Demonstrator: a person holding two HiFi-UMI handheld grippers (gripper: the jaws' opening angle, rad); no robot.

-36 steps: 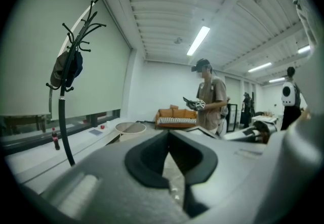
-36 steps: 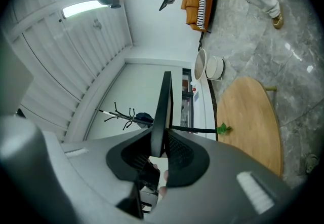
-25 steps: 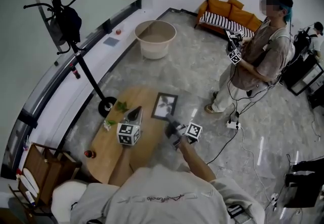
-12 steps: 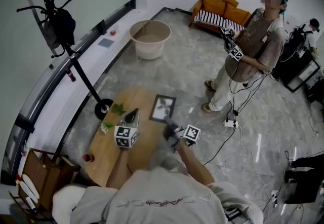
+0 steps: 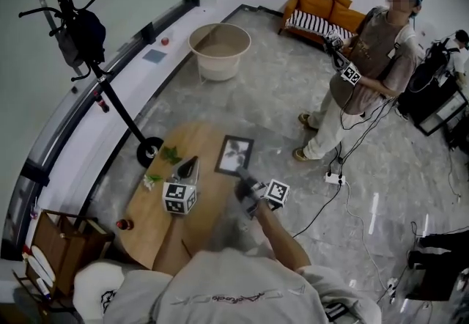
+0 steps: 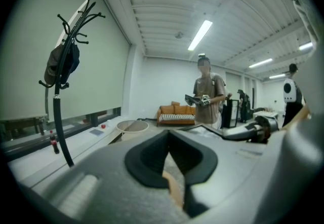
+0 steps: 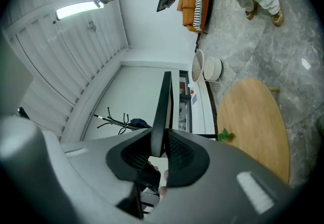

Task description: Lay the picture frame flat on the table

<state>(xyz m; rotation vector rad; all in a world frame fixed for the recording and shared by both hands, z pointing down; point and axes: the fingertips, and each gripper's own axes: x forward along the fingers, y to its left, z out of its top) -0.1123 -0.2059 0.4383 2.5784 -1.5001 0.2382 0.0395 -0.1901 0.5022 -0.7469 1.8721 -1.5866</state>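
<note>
The picture frame (image 5: pixel 235 155), dark-edged with a pale print, is over the far right part of the round wooden table (image 5: pixel 157 223). My right gripper (image 5: pixel 245 182) is shut on its near edge. In the right gripper view the frame (image 7: pixel 163 111) runs edge-on out from between the pads. I cannot tell whether it touches the tabletop. My left gripper (image 5: pixel 191 166) hovers over the table to the left of the frame, jaws together and holding nothing. In the left gripper view the frame's edge (image 6: pixel 217 131) shows at the right.
A green sprig (image 5: pixel 170 155) and a small white flower (image 5: pixel 154 182) lie on the table near my left gripper. A coat stand (image 5: pixel 110 81) rises at the left, with a beige basin (image 5: pixel 219 49) beyond. Another person (image 5: pixel 359 81) stands at the right before an orange sofa (image 5: pixel 322 11).
The frame stays held in my right gripper at almost the same spot. The view has shifted slightly, and the standing person has moved a little.
</note>
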